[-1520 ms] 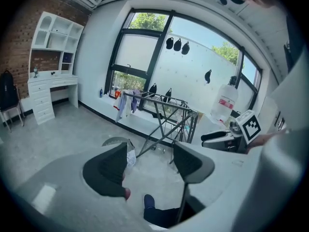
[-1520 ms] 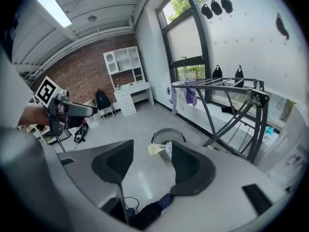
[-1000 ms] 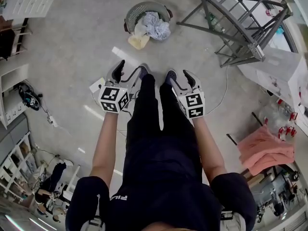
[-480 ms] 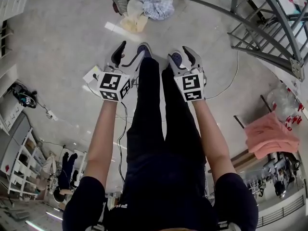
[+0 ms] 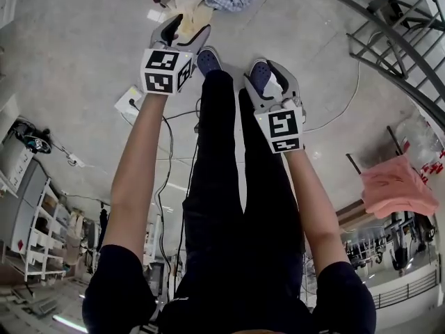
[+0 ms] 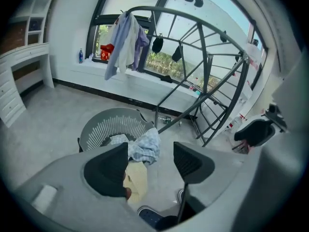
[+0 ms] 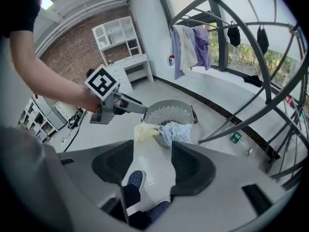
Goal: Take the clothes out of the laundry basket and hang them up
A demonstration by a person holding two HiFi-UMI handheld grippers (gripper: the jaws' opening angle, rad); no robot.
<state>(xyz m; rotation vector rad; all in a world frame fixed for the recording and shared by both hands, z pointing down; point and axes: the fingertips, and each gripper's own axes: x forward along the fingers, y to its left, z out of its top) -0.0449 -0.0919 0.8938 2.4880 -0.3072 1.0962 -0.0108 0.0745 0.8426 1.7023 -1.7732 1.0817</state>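
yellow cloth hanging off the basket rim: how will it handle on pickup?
Likely floppy: the yellow cloth hangs limp over the basket rim, so it should sag and swing from a single pinch. Probably light, since it looks thin. It lies against the checked cloth, so lifting it may drag that one along.

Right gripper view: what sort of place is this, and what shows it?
Probably a home laundry or drying room: a laundry basket with clothes spilling over its rim, a big metal drying rack, and shirts already hanging up behind.
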